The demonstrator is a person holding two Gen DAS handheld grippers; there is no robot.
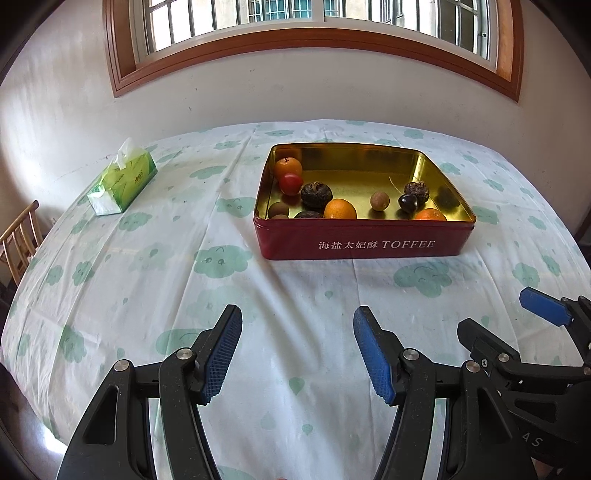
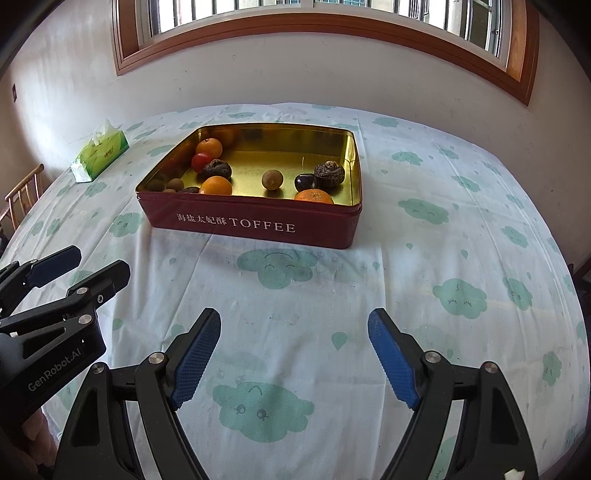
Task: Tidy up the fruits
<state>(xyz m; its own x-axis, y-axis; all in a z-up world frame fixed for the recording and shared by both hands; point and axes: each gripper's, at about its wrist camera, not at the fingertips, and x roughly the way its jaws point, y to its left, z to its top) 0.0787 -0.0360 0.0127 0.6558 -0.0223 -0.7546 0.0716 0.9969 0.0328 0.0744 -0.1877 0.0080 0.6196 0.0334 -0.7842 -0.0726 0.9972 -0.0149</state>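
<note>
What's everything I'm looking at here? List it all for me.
tin: one, red outside, gold inside, marked TOFFEE, mid-table.
oranges: three, orange, in the tin.
red fruit: one, red, tin's left end.
wrinkled dark fruits: at least two, brown-black, in the tin.
small round fruit: one, tan, tin's middle.
glossy dark fruit: one, near-black, right part.
tissue box: one, green, table's far left.
tablecloth: white, green clouds.
window: wood-framed, behind.
chair: wooden, left edge.
left gripper: black, blue fingers, open, empty.
right gripper: same, open, empty.

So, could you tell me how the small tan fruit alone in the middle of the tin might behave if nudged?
The tan fruit looks round, so it would probably roll. The tin floor appears smooth and shiny, so little would slow it. With bare floor around it, it might run until it meets a wall or the dark fruit.
</note>
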